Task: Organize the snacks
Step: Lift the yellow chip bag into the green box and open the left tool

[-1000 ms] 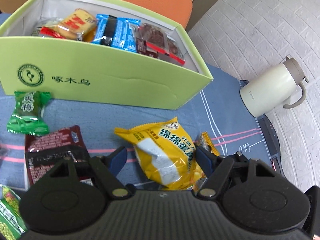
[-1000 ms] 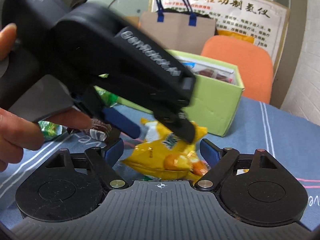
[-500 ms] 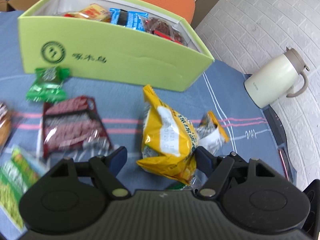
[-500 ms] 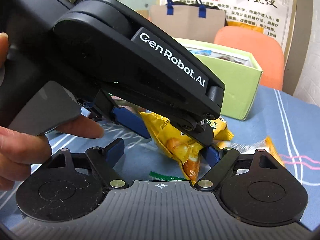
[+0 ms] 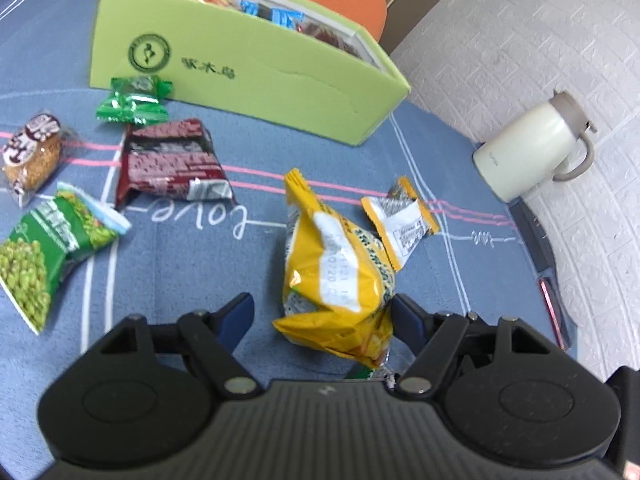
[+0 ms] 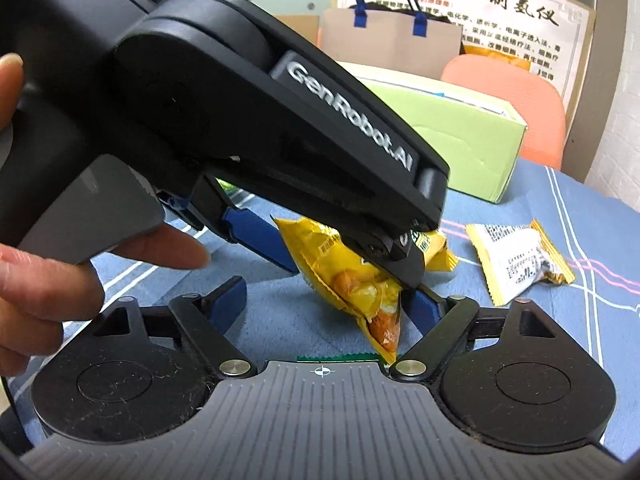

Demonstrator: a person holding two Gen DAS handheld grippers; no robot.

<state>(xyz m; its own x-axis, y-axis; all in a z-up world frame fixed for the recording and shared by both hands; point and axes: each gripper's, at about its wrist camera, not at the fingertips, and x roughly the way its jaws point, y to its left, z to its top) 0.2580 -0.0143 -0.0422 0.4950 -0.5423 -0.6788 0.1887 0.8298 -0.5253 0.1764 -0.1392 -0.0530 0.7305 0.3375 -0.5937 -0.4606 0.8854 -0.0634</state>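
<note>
— Yellow snack bag point(image 5: 340, 280): where does it sit from my tools?

— On the blue cloth point(image 5: 180, 264), on edge between the tips of my left gripper point(image 5: 322, 312), long axis running away toward the far green box point(image 5: 256, 68). Those jaws stand apart, clamping nothing.

— And my right gripper point(image 6: 322, 300)?

— Its jaws are opening, the bag's near corner between them, unpinched.

— Hidden?

— The bag's underside.

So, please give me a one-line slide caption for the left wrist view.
Left hand-held gripper open around a yellow snack bag, other snacks scattered before the green box.
</note>
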